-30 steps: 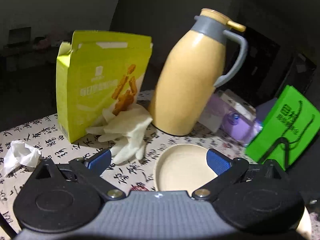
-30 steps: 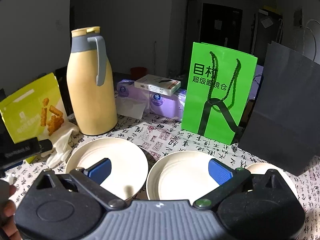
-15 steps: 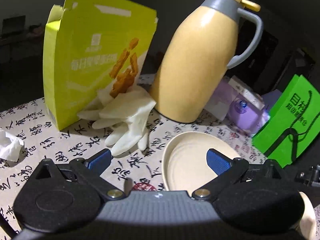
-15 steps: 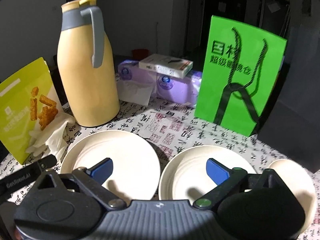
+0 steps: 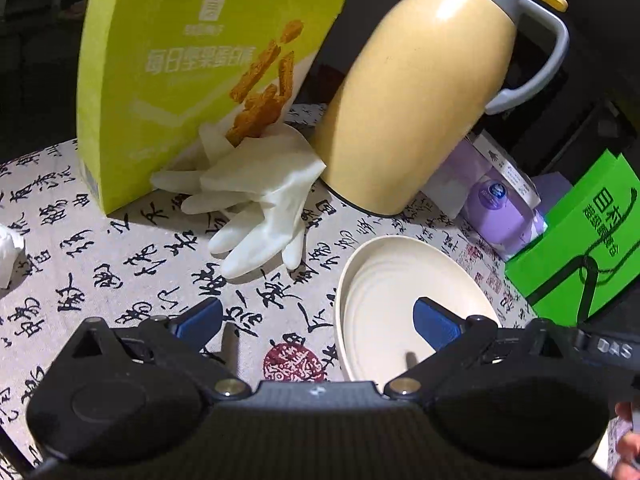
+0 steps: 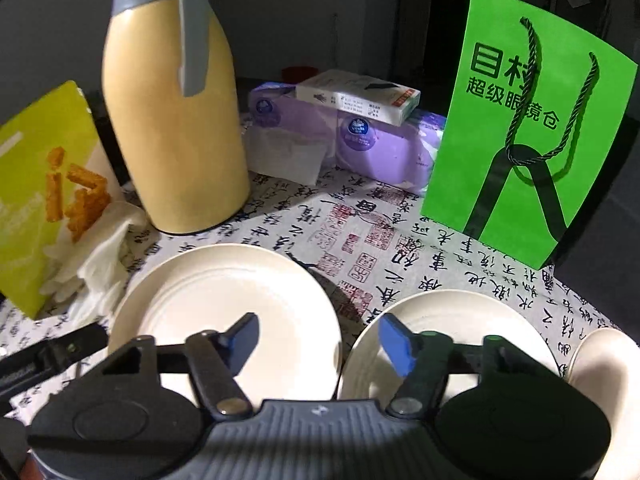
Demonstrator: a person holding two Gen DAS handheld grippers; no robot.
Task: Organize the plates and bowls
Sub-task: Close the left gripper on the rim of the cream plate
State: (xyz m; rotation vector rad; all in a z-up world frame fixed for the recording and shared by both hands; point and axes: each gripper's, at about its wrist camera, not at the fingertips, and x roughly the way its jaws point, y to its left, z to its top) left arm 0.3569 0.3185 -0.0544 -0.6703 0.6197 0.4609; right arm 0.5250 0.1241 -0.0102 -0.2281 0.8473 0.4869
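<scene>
Two cream plates lay side by side on the calligraphy-print tablecloth, both just in front of the tall yellow thermos, which serves here as the landmark. The left plate sat directly before the thermos, the right plate further to the right, a narrow strip of cloth parting their rims; they appeared laid out singly so that each edge could be taken and one stacked on the other. Right of the thermos stood the green paper bag, walling that side, with purple tissue packs between them at the back. Left of the thermos the yellow-green snack box leaned, white gloves spilling from its foot toward the left plate and crowding that rim. A small cream bowl lay far right of the thermos, beyond the right plate. The right gripper hung over the gap between the plates, its jaws closing with nothing yet between them. The left gripper stood wide, one finger over the left plate's rim, the other over bare cloth, nothing gripped.
</scene>
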